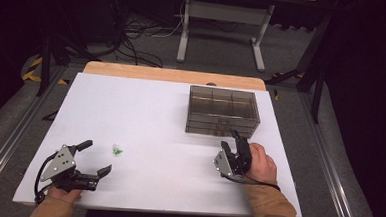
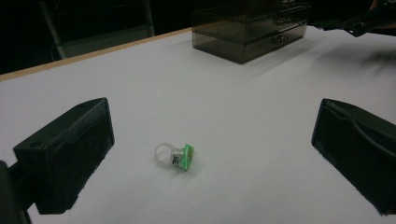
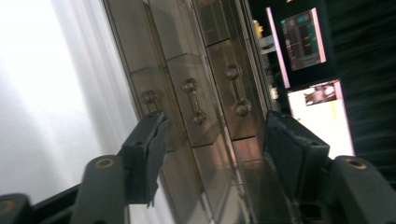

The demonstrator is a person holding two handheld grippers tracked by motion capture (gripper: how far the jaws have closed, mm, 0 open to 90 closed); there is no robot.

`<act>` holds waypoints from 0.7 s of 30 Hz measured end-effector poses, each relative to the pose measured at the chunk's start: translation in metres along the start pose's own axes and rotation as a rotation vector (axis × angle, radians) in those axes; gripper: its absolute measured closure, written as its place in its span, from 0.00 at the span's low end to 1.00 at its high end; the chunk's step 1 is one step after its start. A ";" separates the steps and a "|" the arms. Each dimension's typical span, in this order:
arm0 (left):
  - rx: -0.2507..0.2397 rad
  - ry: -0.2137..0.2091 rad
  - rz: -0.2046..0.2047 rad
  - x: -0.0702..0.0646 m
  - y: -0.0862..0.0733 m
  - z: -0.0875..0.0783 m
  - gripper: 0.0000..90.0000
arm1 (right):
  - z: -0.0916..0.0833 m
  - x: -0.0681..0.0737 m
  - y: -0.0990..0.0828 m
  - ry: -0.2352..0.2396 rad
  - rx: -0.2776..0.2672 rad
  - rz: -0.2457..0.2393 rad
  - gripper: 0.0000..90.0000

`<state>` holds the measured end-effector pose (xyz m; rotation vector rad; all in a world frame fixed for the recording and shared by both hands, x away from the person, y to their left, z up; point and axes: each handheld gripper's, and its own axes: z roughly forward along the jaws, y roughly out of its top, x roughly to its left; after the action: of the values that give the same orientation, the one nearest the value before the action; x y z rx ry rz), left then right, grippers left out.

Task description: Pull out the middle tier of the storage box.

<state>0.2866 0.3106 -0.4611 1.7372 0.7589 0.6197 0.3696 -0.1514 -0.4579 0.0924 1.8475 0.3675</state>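
High view shows our right gripper (image 1: pixel 232 139) at the front of the smoky drawer box (image 1: pixel 223 110), at about two o'clock on the counter (image 1: pixel 146 111), its jaws half spread with nothing pinched. Our left gripper (image 1: pixel 94 157) rests spread wide at eight o'clock, and the green-topped ring (image 1: pixel 117 149) lies just beyond its jaws. To open a drawer well, we judge the jaws should straddle one drawer handle (image 3: pixel 194 101) squarely, close, then pull straight back. Top compartments look empty; drawer contents we cannot tell.
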 end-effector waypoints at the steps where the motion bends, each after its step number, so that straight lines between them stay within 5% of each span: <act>1: 0.002 0.000 -0.001 0.000 0.000 0.000 0.00 | 0.001 0.003 0.000 -0.015 0.007 -0.029 0.47; 21: 0.000 0.006 -0.005 0.000 0.000 0.000 0.00 | 0.014 0.016 -0.001 -0.128 0.044 -0.188 0.63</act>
<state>0.2866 0.3103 -0.4612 1.7337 0.7670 0.6219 0.3779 -0.1454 -0.4761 -0.0272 1.7213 0.1856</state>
